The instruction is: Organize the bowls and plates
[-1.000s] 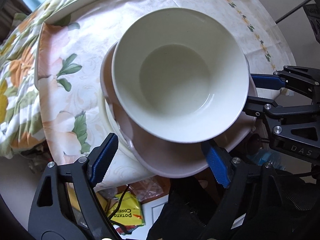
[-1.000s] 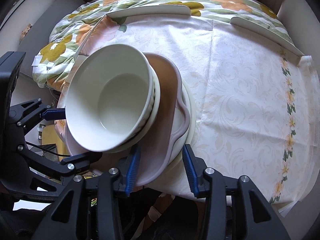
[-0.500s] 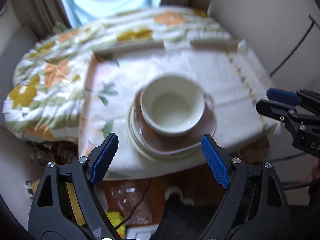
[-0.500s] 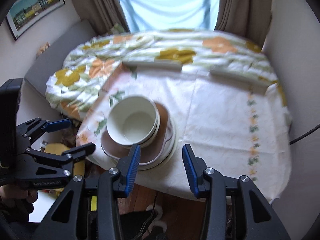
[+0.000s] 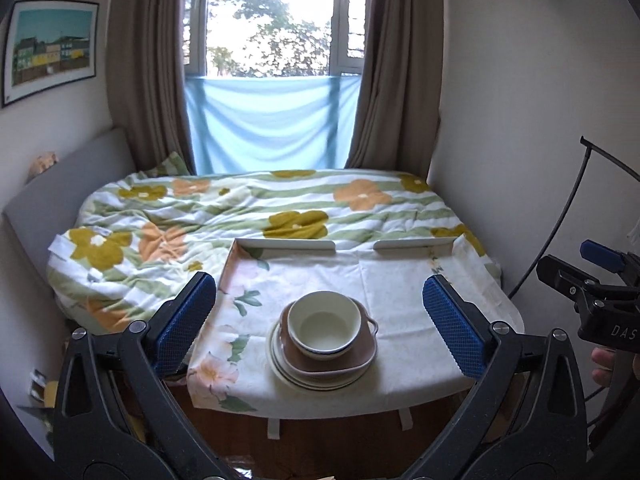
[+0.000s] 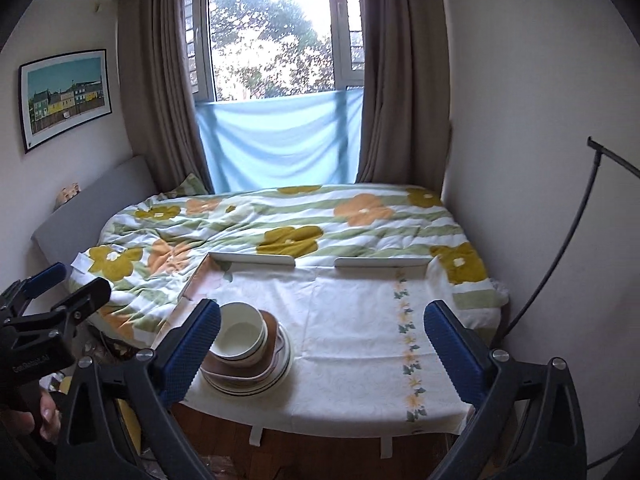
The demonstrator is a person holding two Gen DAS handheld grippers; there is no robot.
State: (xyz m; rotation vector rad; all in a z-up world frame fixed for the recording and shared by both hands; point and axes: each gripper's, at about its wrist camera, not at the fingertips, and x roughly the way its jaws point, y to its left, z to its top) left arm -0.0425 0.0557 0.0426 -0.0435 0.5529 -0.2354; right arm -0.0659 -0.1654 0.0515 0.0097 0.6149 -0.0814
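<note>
A small desk (image 5: pixel 404 280) covered by a white floral tablecloth stands at the foot of a bed with a green, orange and mustard flowered quilt (image 5: pixel 240 216), under a curtained window (image 5: pixel 276 16). Near the front edge of the desk, toward its left side, sits one neat pile of dishes: a cream round ceramic bowl (image 5: pixel 324 326) on top, nested in a second bowl whose rim shows in the right wrist view (image 6: pixel 256 354), both resting in a brown squarish dish with small handles (image 5: pixel 360 354), which lies on a stack of cream round plates with dark rims (image 5: pixel 280 364). The left gripper (image 5: pixel 320 320) is held well back from the desk, above floor level, its blue-padded fingers (image 5: pixel 184 322) spread wide and grasping nothing; the pile appears between them but far beyond. The right gripper (image 6: pixel 322 344) is likewise held back, its blue-padded fingers (image 6: pixel 452 346) wide apart and empty, with the pile showing just past its left finger. Each view catches the other gripper at its edge, gripped by a hand (image 6: pixel 36 412). A framed picture of coloured houses (image 6: pixel 64 98) hangs on the left wall.
</note>
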